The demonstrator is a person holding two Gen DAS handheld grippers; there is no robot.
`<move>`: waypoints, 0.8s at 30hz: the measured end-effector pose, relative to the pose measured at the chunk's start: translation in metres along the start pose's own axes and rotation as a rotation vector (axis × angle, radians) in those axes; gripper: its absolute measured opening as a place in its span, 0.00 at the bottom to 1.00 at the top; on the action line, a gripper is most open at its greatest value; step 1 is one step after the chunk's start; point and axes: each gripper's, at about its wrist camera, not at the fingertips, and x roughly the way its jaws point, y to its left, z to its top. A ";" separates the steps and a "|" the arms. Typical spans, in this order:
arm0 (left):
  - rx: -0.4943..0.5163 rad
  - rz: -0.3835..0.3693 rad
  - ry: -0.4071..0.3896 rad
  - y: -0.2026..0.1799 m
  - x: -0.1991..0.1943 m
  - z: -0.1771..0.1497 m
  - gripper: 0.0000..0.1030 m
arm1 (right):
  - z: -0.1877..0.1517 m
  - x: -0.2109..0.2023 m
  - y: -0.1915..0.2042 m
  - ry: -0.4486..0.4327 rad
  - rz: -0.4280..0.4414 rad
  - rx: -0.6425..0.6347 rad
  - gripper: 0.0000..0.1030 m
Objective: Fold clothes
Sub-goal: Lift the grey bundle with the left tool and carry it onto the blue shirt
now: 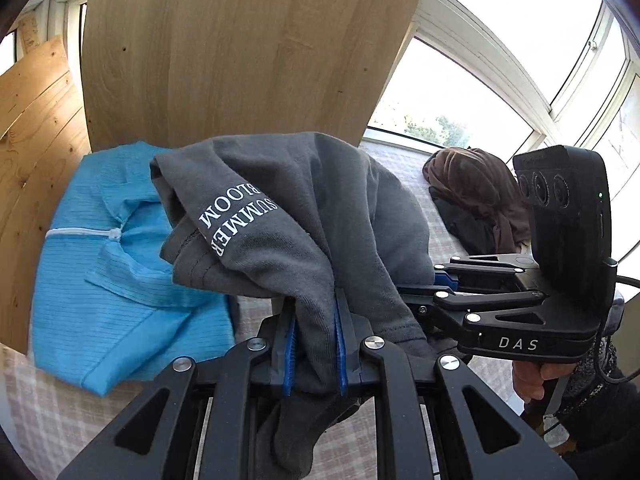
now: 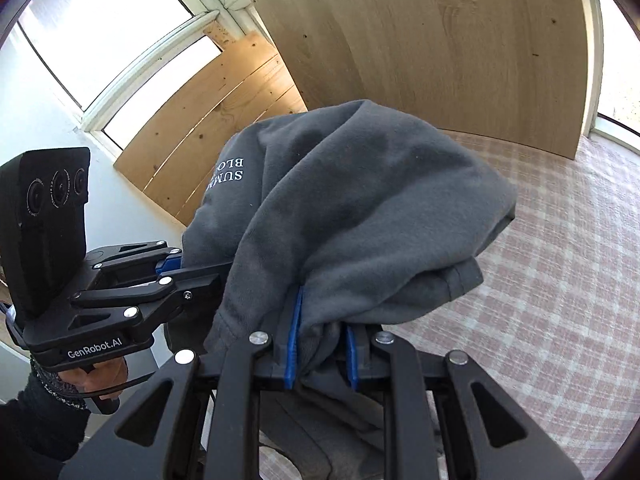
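Left gripper [image 1: 316,346] pinching a bunched edge of the grey shirt [image 1: 304,216], blue pads [image 1: 289,354] pressed into the cloth. Right gripper [image 2: 322,350] likewise clamped on another bunch of the same shirt [image 2: 360,208], just beside the left one. Shirt held up off the checked bed cover [image 2: 560,280], slack and crumpled between the two grips, white "SUMMER BLOOM" lettering [image 1: 240,220] upside down on its far face. Blue zipped top [image 1: 112,264] lying flat on the left, partly under the hanging shirt; brown clothes heap [image 1: 476,192] far right by the window [image 1: 500,60]; wood board [image 1: 240,48] leaning behind.

Judged as the lift-and-spread stage, fold itself not yet begun. To do it well: grips kept firm on single edges rather than wads; grippers drawn apart until the cloth hangs taut and square; shirt carried clear of the blue top before lowering onto bare cover; lettering side laid down, hem pulled flat, creases smoothed before any fold. Risk, likely: cloth slipping from a pad if spread too briskly.
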 end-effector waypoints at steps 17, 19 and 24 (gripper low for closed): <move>-0.144 0.059 0.123 0.255 0.034 0.034 0.14 | 0.077 0.168 0.003 0.127 -0.094 0.184 0.17; -0.153 0.066 0.143 0.269 0.043 0.027 0.14 | 0.073 0.174 -0.008 0.143 -0.113 0.198 0.17; -0.057 0.098 0.158 0.264 0.050 0.022 0.17 | 0.074 0.183 0.004 0.164 -0.188 0.086 0.17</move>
